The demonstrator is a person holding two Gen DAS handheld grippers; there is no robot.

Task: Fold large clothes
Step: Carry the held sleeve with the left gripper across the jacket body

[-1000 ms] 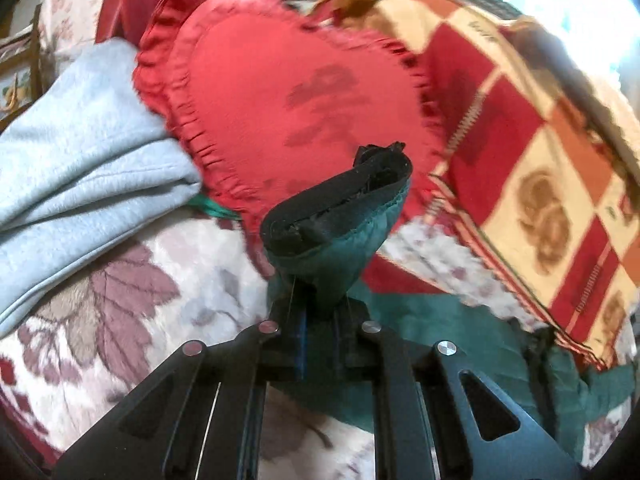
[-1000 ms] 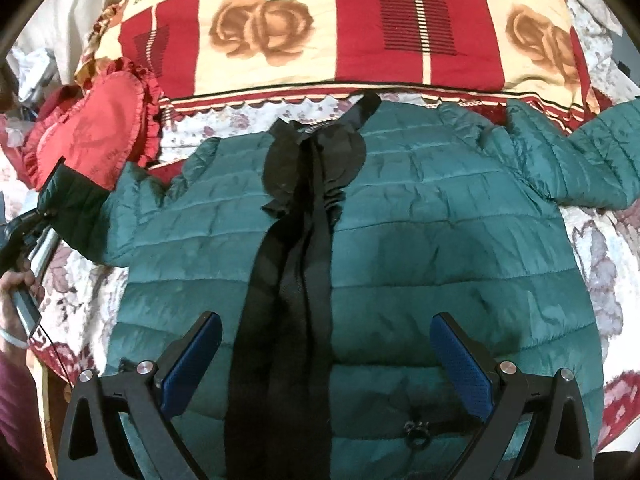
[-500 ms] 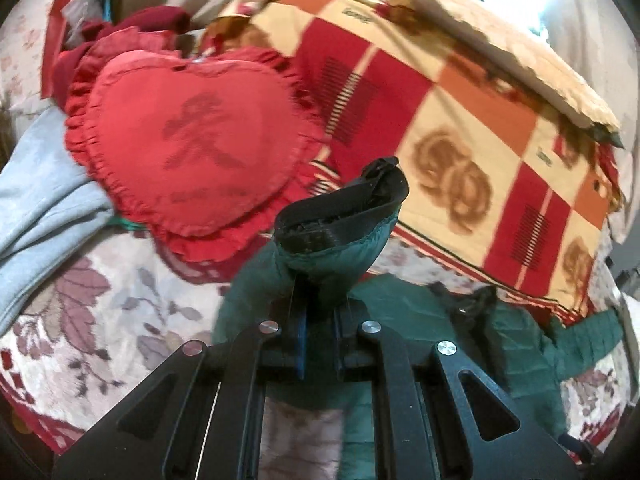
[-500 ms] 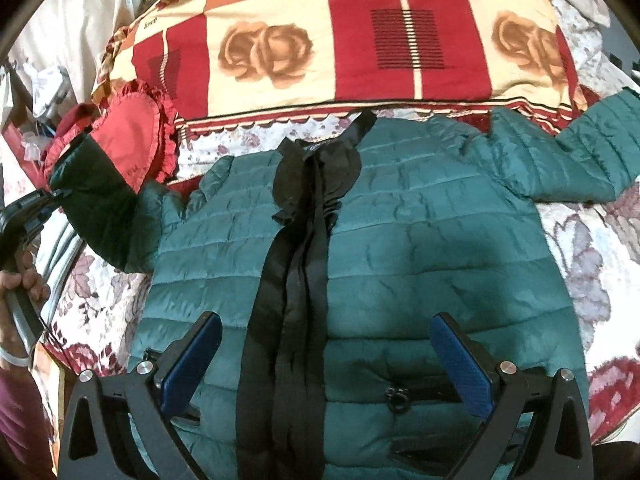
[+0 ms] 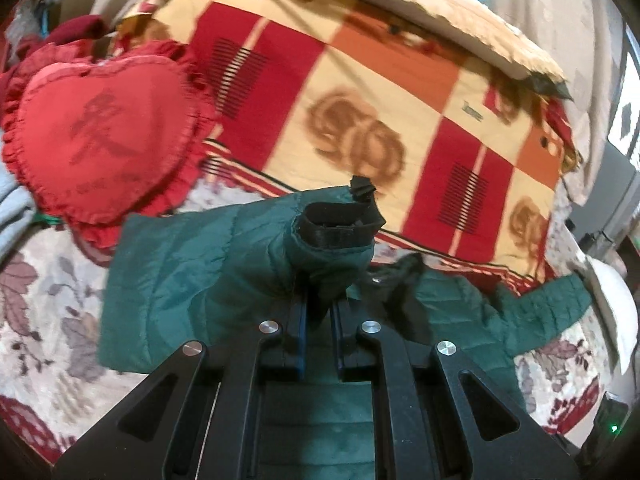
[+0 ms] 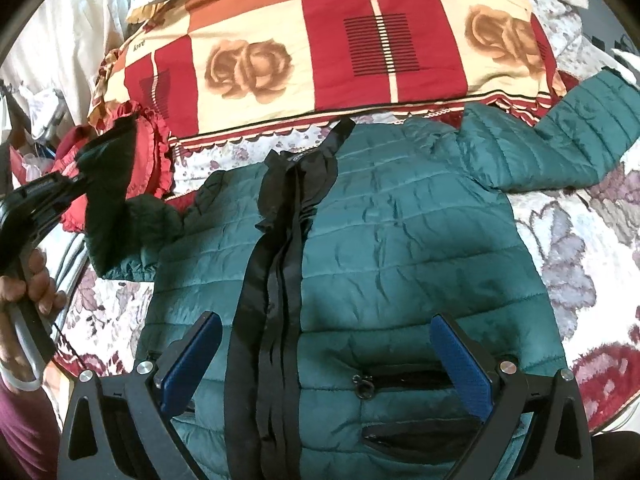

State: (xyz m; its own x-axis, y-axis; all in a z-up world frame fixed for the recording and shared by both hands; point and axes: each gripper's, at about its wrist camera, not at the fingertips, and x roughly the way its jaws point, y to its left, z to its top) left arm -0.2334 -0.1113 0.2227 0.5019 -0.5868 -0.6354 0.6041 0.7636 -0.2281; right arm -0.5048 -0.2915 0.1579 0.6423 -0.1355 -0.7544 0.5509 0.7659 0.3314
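A green puffer jacket (image 6: 400, 248) lies spread front-up on a floral bedspread (image 6: 568, 248). At nine o'clock, the left gripper (image 5: 319, 316) pinches its sleeve cuff (image 5: 336, 228), raised off the bed; the right gripper (image 6: 326, 360) hovers over the hem, jaws spread wide.

Your left wrist view looks low and close along the lifted sleeve (image 5: 256, 264); your right wrist view looks down from higher. Both share the jacket (image 6: 400, 248) and checked quilt (image 6: 360, 40).

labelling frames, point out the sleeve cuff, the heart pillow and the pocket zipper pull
sleeve cuff (image 5: 338, 227), left wrist view, black ribbed band
heart pillow (image 5: 100, 128), left wrist view, middle of red face
pocket zipper pull (image 6: 363, 387), right wrist view, metal ring
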